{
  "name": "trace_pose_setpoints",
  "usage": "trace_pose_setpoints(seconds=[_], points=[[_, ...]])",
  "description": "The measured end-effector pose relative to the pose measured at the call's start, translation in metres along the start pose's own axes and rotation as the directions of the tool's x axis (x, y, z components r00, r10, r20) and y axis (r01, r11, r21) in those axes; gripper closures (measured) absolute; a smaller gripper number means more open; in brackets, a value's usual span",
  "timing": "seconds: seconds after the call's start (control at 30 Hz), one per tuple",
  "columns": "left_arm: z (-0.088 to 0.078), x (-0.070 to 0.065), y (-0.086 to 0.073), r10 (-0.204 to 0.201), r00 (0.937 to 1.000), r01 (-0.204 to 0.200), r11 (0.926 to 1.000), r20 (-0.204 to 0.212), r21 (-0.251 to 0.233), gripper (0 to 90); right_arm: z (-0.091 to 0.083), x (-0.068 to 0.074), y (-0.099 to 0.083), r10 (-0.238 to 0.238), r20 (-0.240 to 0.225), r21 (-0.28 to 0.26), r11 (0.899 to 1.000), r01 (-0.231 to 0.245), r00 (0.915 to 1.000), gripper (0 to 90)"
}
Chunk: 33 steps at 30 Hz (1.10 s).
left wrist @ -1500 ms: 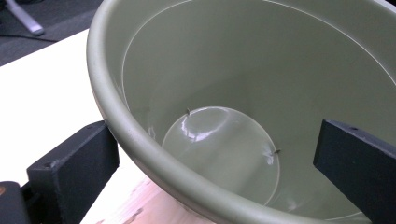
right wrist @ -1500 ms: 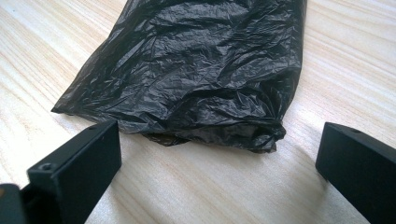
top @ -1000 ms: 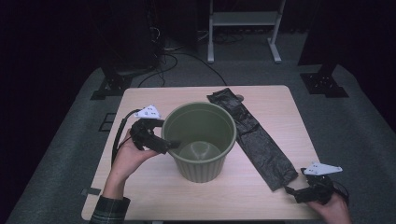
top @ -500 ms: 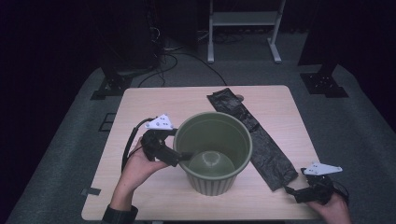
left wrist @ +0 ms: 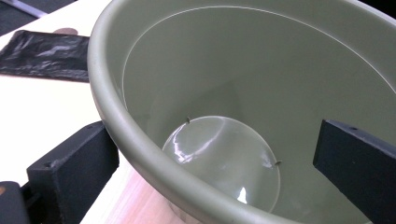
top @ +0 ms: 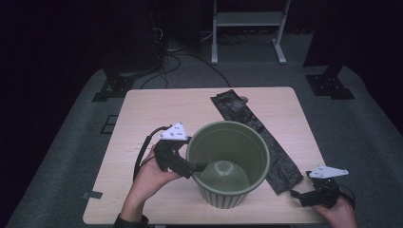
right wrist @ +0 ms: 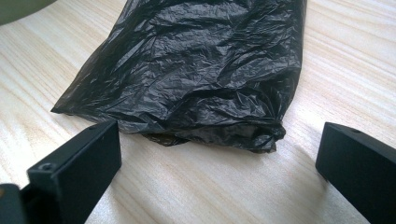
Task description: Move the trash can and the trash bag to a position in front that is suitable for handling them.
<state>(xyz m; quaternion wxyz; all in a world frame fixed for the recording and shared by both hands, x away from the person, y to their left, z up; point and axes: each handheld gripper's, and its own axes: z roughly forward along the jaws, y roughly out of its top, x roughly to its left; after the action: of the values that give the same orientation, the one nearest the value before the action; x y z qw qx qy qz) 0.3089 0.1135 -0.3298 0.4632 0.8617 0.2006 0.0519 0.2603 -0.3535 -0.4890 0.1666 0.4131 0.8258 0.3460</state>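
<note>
Bin (top: 229,161): green, upright, mouth up, near the table's (top: 142,118) front edge, about mid-width. Round, so no long axis across the table; its axis runs vertical.
Left gripper (top: 197,167): jaws set apart, straddling the bin's left rim, one jaw outside the wall, one inside. The left gripper view shows gaps between jaws and wall; not clamped.
Right gripper (top: 297,194): jaws wide apart, holding nothing, low at the front right corner, aimed at the near end of the bag (right wrist: 196,79).
Bag: black, flat, folded into a strip. Long axis diagonal, from back centre toward the front right corner, passing just right of the bin.
Risk 1: a one-sided rim grip may tip the bin if lifted.
Risk 2: thin film lies flat on the wood; jaws could close on nothing or catch one layer only.
Risk 3: bin may overlap the bag's edge and drag it; overlap unclear.
</note>
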Motion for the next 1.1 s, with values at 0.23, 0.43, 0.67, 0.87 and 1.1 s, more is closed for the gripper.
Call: trace_pose_setpoints(seconds=[0.23, 0.43, 0.67, 0.87, 1.1], points=[[0.004, 0.001, -0.001, -0.011, 0.9998, 0.011, 0.9998, 0.018, -0.017, 0.0, 0.0, 0.0, 0.0, 0.001, 0.001, 0.0, 1.0, -0.001, 1.0, 0.0], [-0.011, 0.006, -0.002, -0.02, 0.9998, 0.021, 0.9965, 0.004, -0.081, 0.0, 0.0, 0.001, 0.0, 0.006, 0.007, 0.0, 1.0, -0.006, 1.0, 0.0], [-0.036, 0.01, -0.006, -0.022, 0.9992, 0.018, 0.9929, -0.034, -0.118, 0.0, -0.001, 0.001, -0.001, 0.006, 0.006, -0.001, 1.0, -0.006, 1.0, 0.0], [-0.057, 0.013, -0.03, -0.043, 0.9933, 0.03, 0.9927, -0.107, -0.117, 0.0, -0.001, -0.001, -0.001, 0.008, -0.01, -0.005, 1.0, -0.009, 0.9999, 0.0], [-0.066, 0.021, -0.072, -0.065, 0.9827, 0.05, 0.9947, -0.174, -0.089, 0.0, -0.004, -0.002, -0.001, 0.037, -0.039, -0.024, 0.999, -0.038, 0.9986, 0.0]])
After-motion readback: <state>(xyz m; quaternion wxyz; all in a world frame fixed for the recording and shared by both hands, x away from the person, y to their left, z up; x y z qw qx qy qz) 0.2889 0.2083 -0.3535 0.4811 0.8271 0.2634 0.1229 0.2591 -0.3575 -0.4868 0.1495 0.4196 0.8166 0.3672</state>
